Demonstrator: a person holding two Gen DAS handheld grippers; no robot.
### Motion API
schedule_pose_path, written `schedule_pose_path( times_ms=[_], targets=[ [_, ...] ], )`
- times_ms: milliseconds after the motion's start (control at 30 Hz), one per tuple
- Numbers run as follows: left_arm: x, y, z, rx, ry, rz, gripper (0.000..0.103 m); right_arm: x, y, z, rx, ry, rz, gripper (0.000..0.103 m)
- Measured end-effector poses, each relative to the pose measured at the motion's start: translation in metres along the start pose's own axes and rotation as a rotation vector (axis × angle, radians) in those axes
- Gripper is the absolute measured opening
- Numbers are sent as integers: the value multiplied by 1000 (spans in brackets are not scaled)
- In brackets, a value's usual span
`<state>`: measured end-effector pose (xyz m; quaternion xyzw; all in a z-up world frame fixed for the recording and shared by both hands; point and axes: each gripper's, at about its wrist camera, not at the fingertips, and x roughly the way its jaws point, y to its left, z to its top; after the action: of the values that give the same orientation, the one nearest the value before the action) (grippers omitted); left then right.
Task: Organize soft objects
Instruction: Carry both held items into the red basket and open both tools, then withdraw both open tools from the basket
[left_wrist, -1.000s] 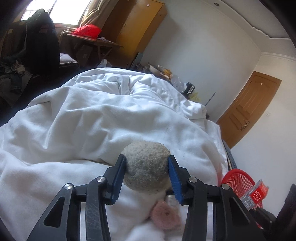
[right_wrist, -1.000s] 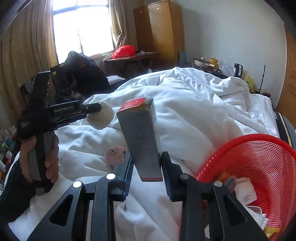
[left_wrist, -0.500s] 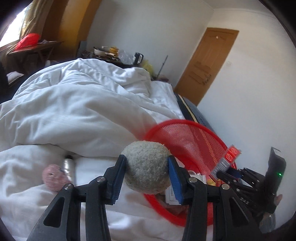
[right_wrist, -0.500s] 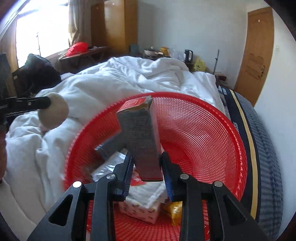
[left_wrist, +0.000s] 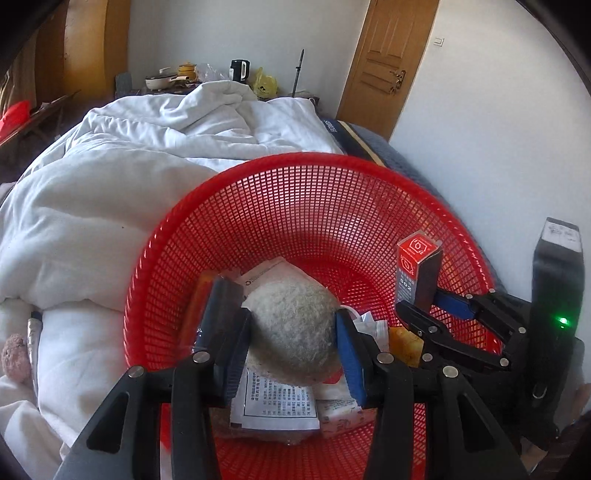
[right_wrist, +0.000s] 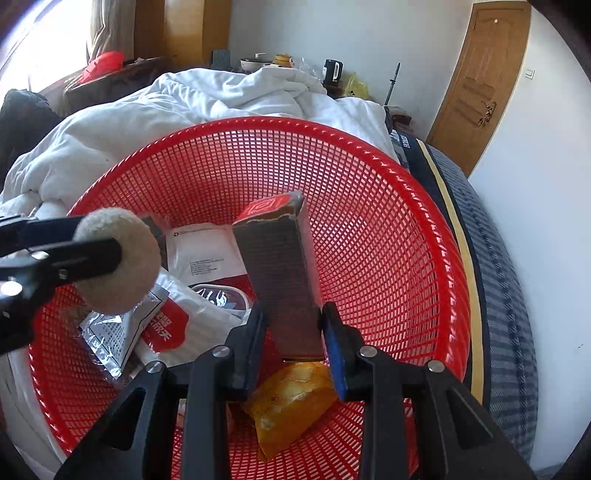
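Note:
My left gripper (left_wrist: 291, 328) is shut on a fuzzy beige ball (left_wrist: 291, 325) and holds it over the red mesh basket (left_wrist: 295, 177). My right gripper (right_wrist: 291, 325) is shut on a grey box with a red top (right_wrist: 280, 266), also over the basket (right_wrist: 388, 221). In the left wrist view the right gripper (left_wrist: 424, 299) and its box (left_wrist: 417, 269) show at the right. In the right wrist view the left gripper (right_wrist: 122, 254) with the ball (right_wrist: 122, 273) shows at the left. A pink fuzzy ball (left_wrist: 14, 356) lies on the bed, left of the basket.
The basket holds white and red packets (right_wrist: 166, 325), a printed sachet (left_wrist: 273, 406) and a yellow pouch (right_wrist: 291, 398). It rests on a bed with a rumpled white duvet (left_wrist: 110, 192). A white wall (left_wrist: 480, 129) and a wooden door (left_wrist: 384, 66) are to the right.
Both grippers swung right from the duvet to above the red basket, carrying the ball and the box. The pink ball stayed on the bed and now lies at the far left.

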<state>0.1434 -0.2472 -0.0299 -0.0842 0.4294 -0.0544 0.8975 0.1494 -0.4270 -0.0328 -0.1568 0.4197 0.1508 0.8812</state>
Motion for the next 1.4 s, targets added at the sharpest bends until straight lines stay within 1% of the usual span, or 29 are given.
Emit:
schedule_pose_path(
  times_ms=[167, 300, 367, 433, 533, 600, 633, 667, 700, 800, 867, 900, 933, 967, 1067, 1133, 1233, 1300, 1400],
  targets=[
    [20, 0, -8, 12, 27, 21, 48, 7, 3, 0, -18, 30, -29, 30],
    [24, -1, -11, 29, 10, 25, 50, 13, 2, -1, -27, 48, -40, 30],
    [26, -1, -11, 29, 0, 23, 54, 13, 1, -1, -22, 49, -33, 30],
    [26, 2, -11, 20, -10, 4, 56, 13, 0, -1, -20, 46, -21, 32],
    [22, 8, -12, -15, -26, -39, 61, 9, -3, -3, -7, 31, 25, 38],
    [20, 13, -12, -39, -30, -56, 65, 4, -4, -3, 10, 14, 56, 45],
    [19, 14, -12, -48, -32, -62, 69, 0, -5, -4, 23, 1, 73, 47],
    [18, 16, -12, -58, -36, -64, 74, -4, -6, -4, 30, -11, 80, 50],
    [16, 18, -13, -67, -42, -75, 76, -8, -6, -4, 36, -21, 80, 55],
    [10, 22, -14, -85, -59, -103, 78, -22, -10, -6, 57, -67, 82, 59],
    [3, 25, -16, -86, -73, -124, 86, -33, -13, -10, 70, -93, 110, 61],
    [-1, 25, -18, -81, -84, -122, 88, -36, -14, -10, 74, -102, 122, 63],
    [-4, 25, -20, -72, -97, -111, 95, -40, -15, -11, 76, -112, 133, 65],
    [-6, 24, -23, -56, -115, -85, 98, -44, -15, -13, 77, -121, 143, 67],
    [-10, 17, -33, 2, -156, -6, 98, -52, -16, -24, 86, -130, 184, 70],
    [-10, 15, -36, 18, -162, 32, 99, -56, -16, -31, 86, -135, 192, 70],
    [-10, 11, -39, 39, -157, 74, 99, -60, -16, -37, 83, -139, 197, 74],
    [-15, 8, -44, 51, -176, 89, 99, -61, -16, -37, 81, -146, 187, 78],
    [-21, 7, -48, 67, -201, 100, 100, -61, -15, -36, 80, -148, 180, 79]
  ],
)
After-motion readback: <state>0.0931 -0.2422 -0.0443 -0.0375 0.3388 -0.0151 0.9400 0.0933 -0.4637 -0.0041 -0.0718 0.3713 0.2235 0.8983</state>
